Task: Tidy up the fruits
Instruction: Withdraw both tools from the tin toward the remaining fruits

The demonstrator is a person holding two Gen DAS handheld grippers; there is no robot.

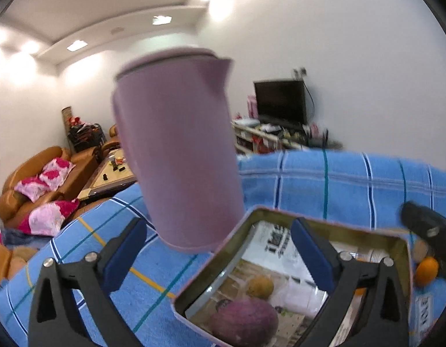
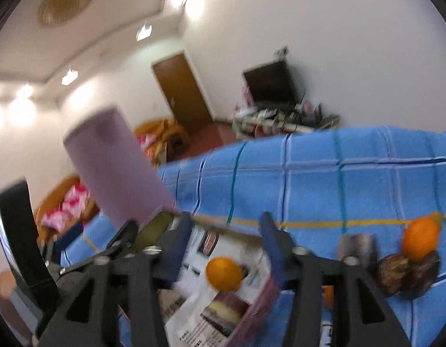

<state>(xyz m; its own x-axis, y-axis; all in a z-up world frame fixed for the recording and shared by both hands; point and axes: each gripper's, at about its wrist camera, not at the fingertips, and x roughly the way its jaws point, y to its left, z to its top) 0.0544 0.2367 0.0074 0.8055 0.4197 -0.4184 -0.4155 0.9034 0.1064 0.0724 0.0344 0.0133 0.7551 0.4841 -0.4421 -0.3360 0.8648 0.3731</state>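
Observation:
A paper-lined metal tin sits on the blue checked cloth. In the left wrist view it holds a purple fruit and a yellowish fruit. My left gripper is open and empty, over the tin's left edge. In the right wrist view an orange is in mid-air over the tin, between the open jaws of my right gripper. Another orange lies on the cloth at the right, with two dark brown fruits. The left view shows an orange beside the tin.
A tall mauve kettle stands on the cloth just behind the tin; it also shows in the right wrist view. The blue cloth covers the table. Beyond are an orange sofa, a coffee table and a TV stand.

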